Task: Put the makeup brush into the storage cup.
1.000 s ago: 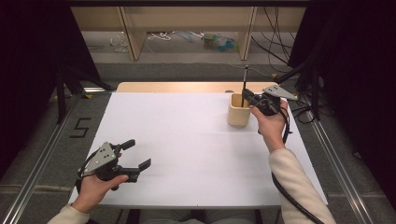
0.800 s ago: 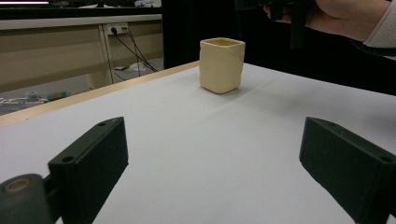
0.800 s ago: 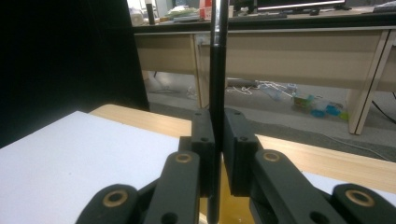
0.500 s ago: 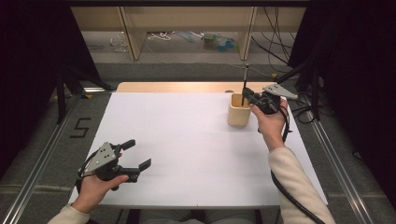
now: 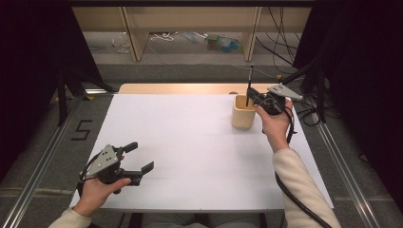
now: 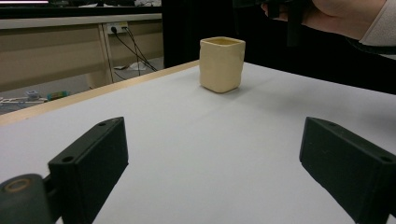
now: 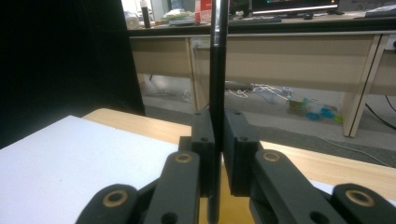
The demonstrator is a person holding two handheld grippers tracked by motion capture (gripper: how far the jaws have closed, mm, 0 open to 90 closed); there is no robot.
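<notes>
a: where the right gripper (image 7: 217, 154) shows its own jaws, they are clenched on a thin black pen (image 7: 218, 70), pads pressed to either side of the shaft. pen upright.

b: noted. in the high view the same pen (image 5: 249, 85) stands up out of the right gripper (image 5: 255, 99), lower end at the mouth of the cream cup (image 5: 243, 113). can't tell if the tip touches the inside.

a: cup sits on the white table (image 5: 190, 142), near the far right corner, just in from the far edge. the person's right hand (image 5: 275, 121) is just beside it, on the right-edge side.

b: left side?

a: left gripper (image 5: 140, 157) released, jaws spread wide, nothing between them. it's by the near left corner, over the near edge, in the left hand (image 5: 97, 190).

b: from the left gripper view, the two black fingers (image 6: 91, 163) stand well apart over bare table, with the cup (image 6: 222, 64) well beyond them.
</notes>
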